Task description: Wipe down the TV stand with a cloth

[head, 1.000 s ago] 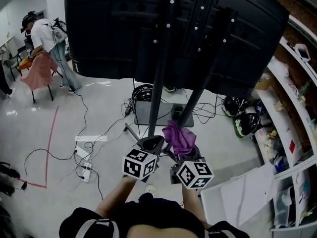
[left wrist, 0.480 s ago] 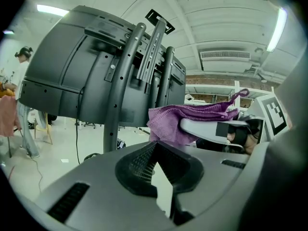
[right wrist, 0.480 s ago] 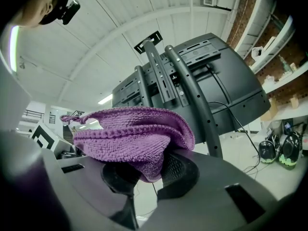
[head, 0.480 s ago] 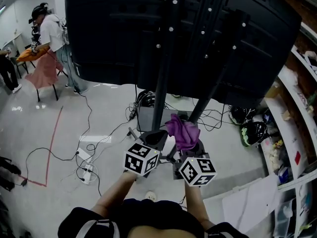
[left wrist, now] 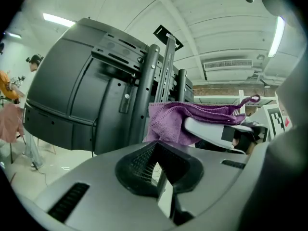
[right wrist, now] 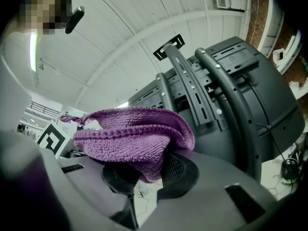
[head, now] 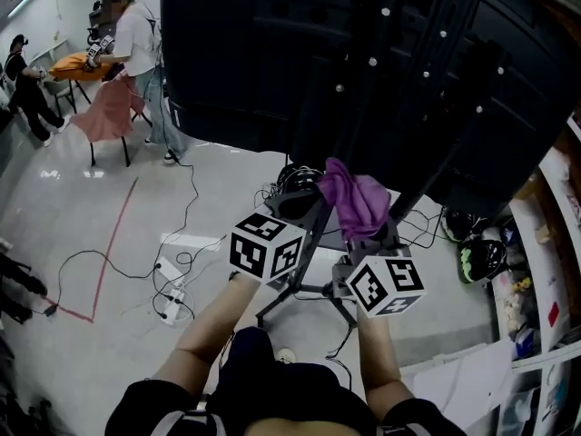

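Note:
The black TV stand's uprights run up the back of the big black TV; the left gripper view shows the uprights from the left, and the uprights fill the right of the right gripper view. My right gripper is shut on a bunched purple cloth, which drapes over its jaws just short of the uprights. My left gripper hangs beside it on the left, shut with nothing in it. The cloth lies right ahead of it.
The stand's legs spread on the pale floor among cables and a power strip. Red tape marks the floor at left. People and a chair are at the far left. Shelves and helmets line the right.
Both grippers have risen together along the stand, carrying the purple cloth up from near the base toward the TV's back. My view has tilted upward with them.

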`<state>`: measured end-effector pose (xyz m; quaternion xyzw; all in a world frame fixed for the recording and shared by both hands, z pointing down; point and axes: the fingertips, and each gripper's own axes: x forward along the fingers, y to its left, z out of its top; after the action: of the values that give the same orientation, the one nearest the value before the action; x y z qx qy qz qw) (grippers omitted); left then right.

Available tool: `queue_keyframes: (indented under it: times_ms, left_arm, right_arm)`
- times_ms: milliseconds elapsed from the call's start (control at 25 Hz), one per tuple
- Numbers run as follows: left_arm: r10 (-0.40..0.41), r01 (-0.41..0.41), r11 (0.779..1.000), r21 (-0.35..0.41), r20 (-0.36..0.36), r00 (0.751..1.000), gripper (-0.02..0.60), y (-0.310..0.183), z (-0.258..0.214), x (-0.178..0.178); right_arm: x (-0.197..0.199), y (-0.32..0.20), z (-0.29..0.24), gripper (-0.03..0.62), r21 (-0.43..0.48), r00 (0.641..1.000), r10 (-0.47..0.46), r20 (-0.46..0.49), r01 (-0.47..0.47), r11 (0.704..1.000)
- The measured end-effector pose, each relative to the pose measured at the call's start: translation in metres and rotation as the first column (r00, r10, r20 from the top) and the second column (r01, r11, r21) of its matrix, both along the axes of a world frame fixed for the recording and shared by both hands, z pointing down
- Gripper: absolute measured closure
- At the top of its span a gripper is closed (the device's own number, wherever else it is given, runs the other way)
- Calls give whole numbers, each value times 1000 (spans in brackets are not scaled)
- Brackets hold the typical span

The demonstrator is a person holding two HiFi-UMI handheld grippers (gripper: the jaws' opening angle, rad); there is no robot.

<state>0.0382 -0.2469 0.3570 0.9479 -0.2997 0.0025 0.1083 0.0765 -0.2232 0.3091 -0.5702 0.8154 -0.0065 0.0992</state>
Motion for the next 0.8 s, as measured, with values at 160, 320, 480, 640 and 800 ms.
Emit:
queue_keyframes:
  times_ms: [160,320,480,640,800]
  left_arm:
    - [4,-3,999,44,-32,999,575,-18,-40,-20]
    - [19,-16,995,99,-24,1000,575,-36,-70,-34]
    - [24,-20,987,160,-19,1000,575,-55,-103,-51]
    - [14,-8,978,209,-29,999,575,-77,-137,-69]
    - [-4,14,960,278,-37,999,575,-91,-170,-79]
  right_arm:
    - [-22,-17,-45,530,80,1000,-4,-15,5,997]
    - [-36,-36,-82,530,127,1000,1,-12,0,992]
    - [-56,-53,-115,530,170,1000,-7,-16,10,985]
    - [-74,-71,-144,530,204,1000,-10,-17,13,979]
    - [-92,-85,-180,530,269,998,4,-55,11,963]
